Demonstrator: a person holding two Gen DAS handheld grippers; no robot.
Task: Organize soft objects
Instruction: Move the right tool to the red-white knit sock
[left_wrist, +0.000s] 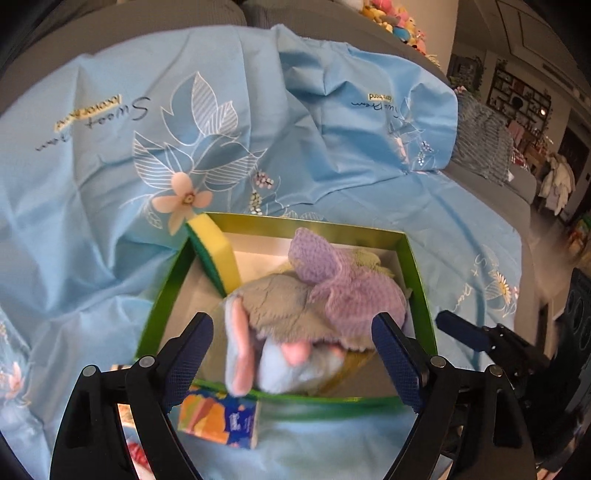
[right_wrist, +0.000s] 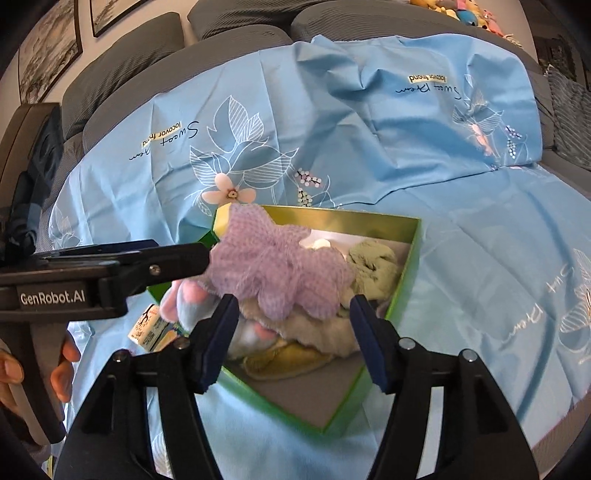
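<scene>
Light blue floral bedsheet (left_wrist: 110, 229) covers a grey sofa (right_wrist: 122, 66). On it sits a green box (left_wrist: 417, 266) holding a purple mesh puff (left_wrist: 332, 280), grey plush toy (left_wrist: 273, 299), yellow sponge (left_wrist: 216, 243) and green cloth (right_wrist: 373, 266). Left gripper (left_wrist: 291, 350) and right gripper (right_wrist: 291, 332) both hover wide open above the box, holding nothing. A tissue packet (left_wrist: 218, 417) lies beside it.

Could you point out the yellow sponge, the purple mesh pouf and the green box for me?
yellow sponge (left_wrist: 218, 247): left wrist view, on its yellow face.
purple mesh pouf (right_wrist: 273, 262): right wrist view, on its netted middle.
green box (left_wrist: 415, 258): left wrist view, on its right wall.
</scene>
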